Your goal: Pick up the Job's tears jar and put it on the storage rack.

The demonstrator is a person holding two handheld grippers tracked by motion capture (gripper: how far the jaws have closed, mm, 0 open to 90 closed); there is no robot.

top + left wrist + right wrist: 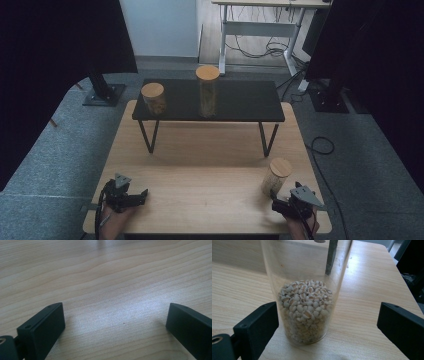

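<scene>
Right gripper (328, 322) low over wooden table (210, 195), jaws spread wide, nothing clamped. Glass jar (305, 302) of pale grains stands upright between its 2 jaws, nearer 1 on view's left, touching neither. Left gripper (115, 322) likewise agape over bare tabletop, well apart from jar.

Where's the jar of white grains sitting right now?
The grain jar stands on the wooden table's near right corner, just ahead of the open right gripper.
</scene>
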